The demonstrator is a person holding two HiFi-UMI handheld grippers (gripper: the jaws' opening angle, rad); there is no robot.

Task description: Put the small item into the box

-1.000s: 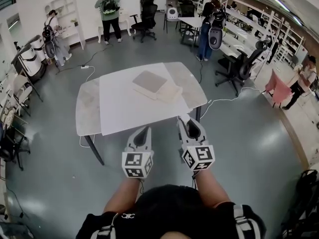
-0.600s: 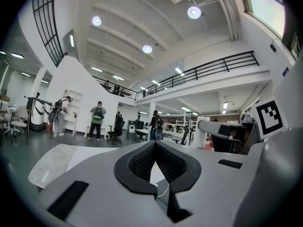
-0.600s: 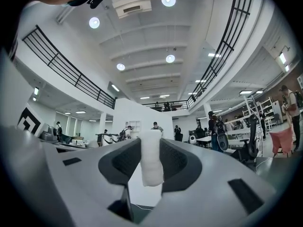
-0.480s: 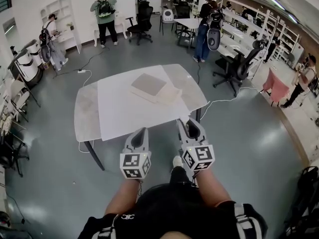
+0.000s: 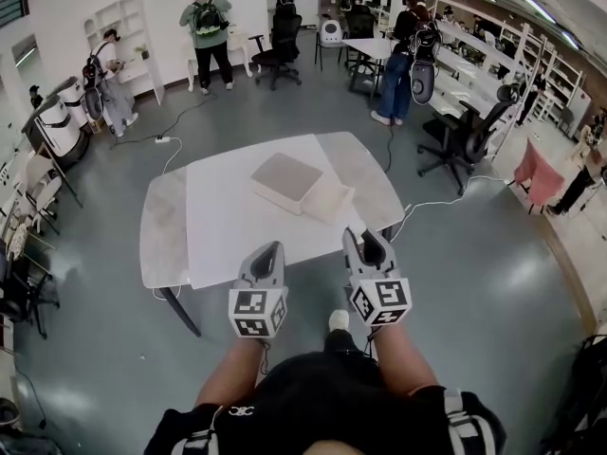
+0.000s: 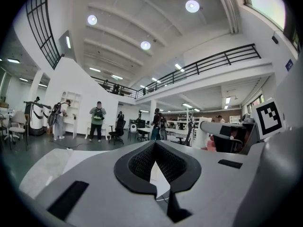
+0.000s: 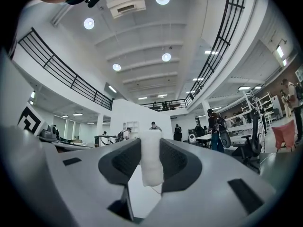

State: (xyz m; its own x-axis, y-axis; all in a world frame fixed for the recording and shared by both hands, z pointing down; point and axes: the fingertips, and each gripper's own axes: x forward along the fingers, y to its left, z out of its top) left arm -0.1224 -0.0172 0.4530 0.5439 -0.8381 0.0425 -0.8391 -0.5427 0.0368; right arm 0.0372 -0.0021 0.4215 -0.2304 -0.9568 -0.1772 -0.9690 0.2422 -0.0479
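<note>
A flat beige box (image 5: 287, 178) lies on the far middle of a white sheet (image 5: 228, 211) on the grey table (image 5: 159, 227). My right gripper (image 5: 365, 239) reaches over the table's near edge, short of the box. In the right gripper view it (image 7: 151, 142) is shut on a small white padded item (image 7: 152, 161) that stands upright between the pads. My left gripper (image 5: 268, 251) is level beside it, at the table's near edge. The left gripper view shows this gripper (image 6: 154, 146) with its tips together and nothing held.
Several people (image 5: 211, 27) stand at the far wall and by desks (image 5: 379, 50) behind the table. Office chairs (image 5: 465, 131) are to the right, and cables (image 5: 432, 202) run over the floor. My shoe (image 5: 339, 319) shows below the grippers.
Both grippers have moved forward together to the table's near edge, and the table looks closer. A shoe has come into view below them. The right gripper's hold is unchanged.
</note>
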